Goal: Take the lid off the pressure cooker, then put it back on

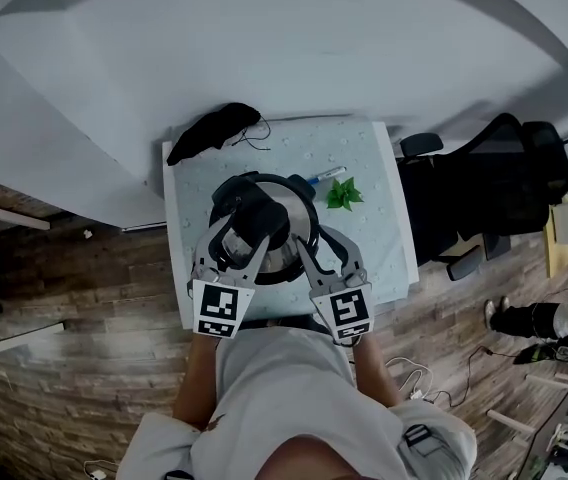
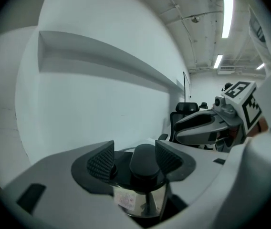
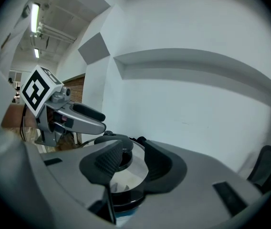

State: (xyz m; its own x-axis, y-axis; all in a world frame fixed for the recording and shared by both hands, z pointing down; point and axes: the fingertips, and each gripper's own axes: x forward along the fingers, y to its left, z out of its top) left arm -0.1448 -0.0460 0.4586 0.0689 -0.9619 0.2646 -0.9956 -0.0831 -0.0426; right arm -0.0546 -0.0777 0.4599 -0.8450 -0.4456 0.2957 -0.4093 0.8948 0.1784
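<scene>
The steel pressure cooker (image 1: 289,260) stands in the middle of the table (image 1: 384,233). Its lid, with a black handle (image 1: 254,211), sits tilted over the pot's left side. My left gripper (image 1: 244,233) reaches in from the near left. In the left gripper view the black handle (image 2: 144,162) stands between the pads, and my left gripper (image 2: 135,159) is shut on it. My right gripper (image 1: 312,241) rests at the pot's near right rim. In the right gripper view its jaws (image 3: 133,162) stand apart, with the shiny lid (image 3: 128,174) showing through the gap and nothing pressed between the pads.
A black cloth (image 1: 214,130) lies at the table's far left corner. A blue-and-white pen (image 1: 326,176) and a green leaf sprig (image 1: 344,195) lie behind the cooker. A black office chair (image 1: 484,193) stands right of the table, and a person's legs (image 1: 529,320) show further right.
</scene>
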